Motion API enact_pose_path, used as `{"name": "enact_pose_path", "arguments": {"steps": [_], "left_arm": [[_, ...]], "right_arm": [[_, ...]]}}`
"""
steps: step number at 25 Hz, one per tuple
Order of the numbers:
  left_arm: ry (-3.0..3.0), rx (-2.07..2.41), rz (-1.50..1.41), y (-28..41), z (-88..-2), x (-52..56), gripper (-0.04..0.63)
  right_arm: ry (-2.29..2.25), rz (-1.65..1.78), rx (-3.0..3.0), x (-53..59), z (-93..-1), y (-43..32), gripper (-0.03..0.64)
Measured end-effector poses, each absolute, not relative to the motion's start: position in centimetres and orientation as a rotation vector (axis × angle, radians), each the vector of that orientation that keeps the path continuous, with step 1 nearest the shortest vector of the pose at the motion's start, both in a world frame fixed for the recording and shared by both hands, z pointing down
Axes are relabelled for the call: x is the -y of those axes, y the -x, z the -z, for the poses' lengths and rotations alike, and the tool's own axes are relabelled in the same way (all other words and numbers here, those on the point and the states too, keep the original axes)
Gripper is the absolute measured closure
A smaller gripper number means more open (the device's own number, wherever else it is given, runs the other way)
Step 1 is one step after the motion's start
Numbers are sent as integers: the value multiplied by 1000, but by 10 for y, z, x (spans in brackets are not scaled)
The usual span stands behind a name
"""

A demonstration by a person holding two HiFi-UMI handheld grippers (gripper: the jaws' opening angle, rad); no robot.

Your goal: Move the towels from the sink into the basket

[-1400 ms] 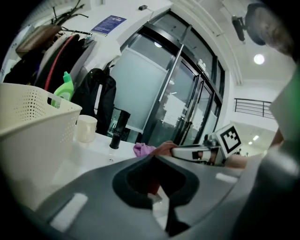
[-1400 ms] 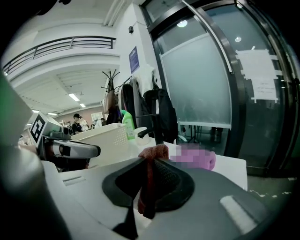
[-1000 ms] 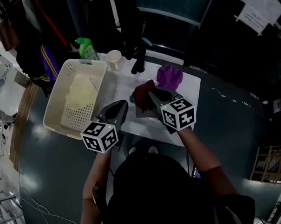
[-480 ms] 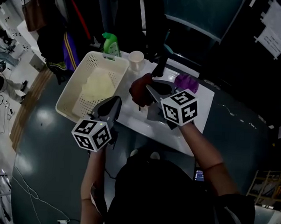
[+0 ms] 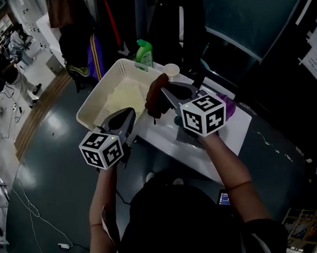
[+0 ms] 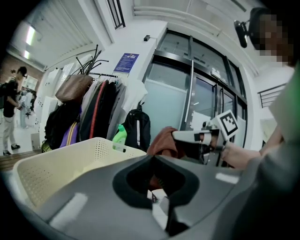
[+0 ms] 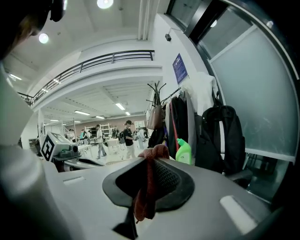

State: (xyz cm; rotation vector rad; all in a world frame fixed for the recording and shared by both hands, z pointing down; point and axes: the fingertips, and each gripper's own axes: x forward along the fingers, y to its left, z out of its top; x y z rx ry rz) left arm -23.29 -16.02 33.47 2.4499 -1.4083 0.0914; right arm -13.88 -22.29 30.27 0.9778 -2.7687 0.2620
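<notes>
White bench [image 5: 234, 134], centre to right of the head view, carrying everything else. The sink [image 5: 183, 136] is largely hidden behind the right tool.

One cream perforated basket [image 5: 99, 92], upper left of centre, stands at the bench's left end with its open top facing up, so it is ready to receive the load. One pale towel [image 5: 123, 95] already lies in it.

Two tools are present. The right tool [image 5: 168, 89], centre of frame, has its jaws pinching the dark red towel [image 5: 153, 97]. The right gripper view shows the cloth gripped at the tips and trailing down between them. The towel hangs clear of the bench at the basket's right rim. It is probably held this high so that the dangling cloth passes over the wall.

The left tool [image 5: 128, 111], lower left of centre, has its jaws pressed together with nothing between them. It sits beside the basket's near corner, apparently kept out of the way of the transfer.

One purple towel [image 5: 228, 106], right of centre, shows just past the right tool's marker cube and is not yet moved. That makes three towels in all: one binned, one carried, one waiting.

One green bottle [image 5: 144, 52] and one pale cup [image 5: 171, 70] stand at the top centre, along the bench's far edge.
</notes>
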Motion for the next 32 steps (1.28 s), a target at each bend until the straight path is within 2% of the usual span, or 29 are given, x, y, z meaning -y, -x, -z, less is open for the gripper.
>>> {"name": "enact_pose_path", "arguments": {"steps": [17, 32], "left_arm": [[-2399, 1512, -39, 325, -329, 180, 586], [-2317, 1599, -33, 368, -347, 182, 586]], "right_arm": [[-842, -198, 2867, 250, -268, 243, 574], [-612, -333, 2816, 235, -336, 309, 572]]}}
